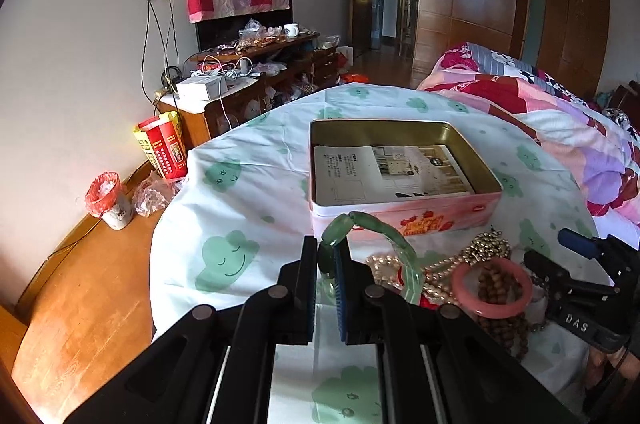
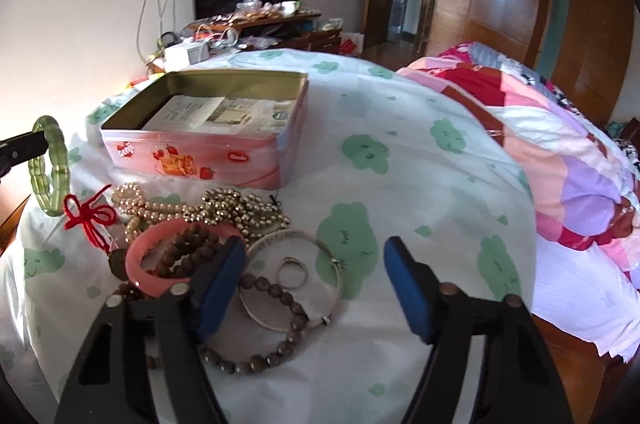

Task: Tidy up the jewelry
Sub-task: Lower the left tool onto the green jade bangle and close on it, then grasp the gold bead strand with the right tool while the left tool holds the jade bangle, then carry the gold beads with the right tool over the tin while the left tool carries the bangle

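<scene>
Left gripper (image 1: 326,256): clamped on the green jade bracelet (image 1: 384,236), lifted off the sheet
Right gripper (image 2: 316,288): jaws apart, nothing between, above silver bangle (image 2: 296,252)
Tin (image 2: 192,148): lid off

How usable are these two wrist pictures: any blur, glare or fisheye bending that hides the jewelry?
Left wrist view: sharp, the green bracelet in the left gripper reads clearly; sun washes out the wooden floor; dark vignette in the corners. Right wrist view: softer, the right gripper and bead bracelet slightly blurred; the bed's edge bows strongly, and the tin box stays legible.
</scene>
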`<state>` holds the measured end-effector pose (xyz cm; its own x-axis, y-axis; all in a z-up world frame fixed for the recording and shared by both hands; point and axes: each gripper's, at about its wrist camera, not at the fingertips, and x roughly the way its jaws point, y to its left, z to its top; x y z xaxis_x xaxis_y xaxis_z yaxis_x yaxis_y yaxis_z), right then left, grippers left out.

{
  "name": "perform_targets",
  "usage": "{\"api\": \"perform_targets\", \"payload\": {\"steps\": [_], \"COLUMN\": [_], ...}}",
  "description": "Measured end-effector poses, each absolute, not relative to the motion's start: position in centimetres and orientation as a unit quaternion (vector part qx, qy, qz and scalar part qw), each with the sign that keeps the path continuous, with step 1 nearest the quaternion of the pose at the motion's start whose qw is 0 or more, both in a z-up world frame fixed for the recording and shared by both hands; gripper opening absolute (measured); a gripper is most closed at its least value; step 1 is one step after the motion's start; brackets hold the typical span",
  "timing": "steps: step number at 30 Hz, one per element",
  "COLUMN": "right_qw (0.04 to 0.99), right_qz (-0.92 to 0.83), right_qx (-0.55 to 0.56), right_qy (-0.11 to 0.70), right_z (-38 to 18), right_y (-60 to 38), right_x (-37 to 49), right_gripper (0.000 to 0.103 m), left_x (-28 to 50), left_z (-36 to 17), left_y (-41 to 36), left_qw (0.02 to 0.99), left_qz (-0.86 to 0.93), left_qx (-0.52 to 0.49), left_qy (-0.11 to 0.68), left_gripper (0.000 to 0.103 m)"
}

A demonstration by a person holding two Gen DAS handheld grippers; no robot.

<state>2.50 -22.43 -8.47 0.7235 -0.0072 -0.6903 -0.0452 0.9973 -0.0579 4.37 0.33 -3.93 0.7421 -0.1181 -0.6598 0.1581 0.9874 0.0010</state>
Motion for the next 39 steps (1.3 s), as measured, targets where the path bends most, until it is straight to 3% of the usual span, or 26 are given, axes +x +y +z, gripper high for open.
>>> {"api": "perform_targets", "payload": {"steps": [11, 17, 18, 21, 26, 39], "right_qw": [0.92, 0.899, 0.899, 0.899, 0.905, 0.927], "right_qz": [0.069, 0.088, 0.086, 0.092, 0.095, 0.089], "right_qx": [-0.045, -0.062, -0.064, -0.06, -0.055, -0.052], "right_qy": [0.382, 0.424, 0.425, 0.425, 0.411, 0.36], "right_z": [-7.9, -9.4, -9.4, -9.2, -9.0, -6.1], "right_y": [-19.0, -17.9, -17.8, -17.9, -18.2, -19.0], "right_x": [6.0, 7.1, 7.0, 6.7, 6.1, 4.6], "right_gripper": [0.06, 0.04, 0.032, 0.02, 0.017, 0.015], "left_x": [6.1, 5.9, 5.9, 5.5, 3.9, 2.4], "left_z": [-4.3, -4.8, -4.8, -4.6, -2.6, 0.1], "left_y": [0.2, -0.1, 0.0, 0.1, 0.6, -0.3], "left_qw": [0.936, 0.933, 0.933, 0.932, 0.935, 0.956], "left_qz": [-0.057, -0.069, -0.072, -0.083, -0.119, -0.09], "left_qx": [0.019, 0.022, 0.02, 0.011, -0.026, 0.02], "left_qy": [0.348, 0.353, 0.353, 0.353, 0.333, 0.28], "left_gripper": [0.007, 0.007, 0.007, 0.007, 0.007, 0.007]}}
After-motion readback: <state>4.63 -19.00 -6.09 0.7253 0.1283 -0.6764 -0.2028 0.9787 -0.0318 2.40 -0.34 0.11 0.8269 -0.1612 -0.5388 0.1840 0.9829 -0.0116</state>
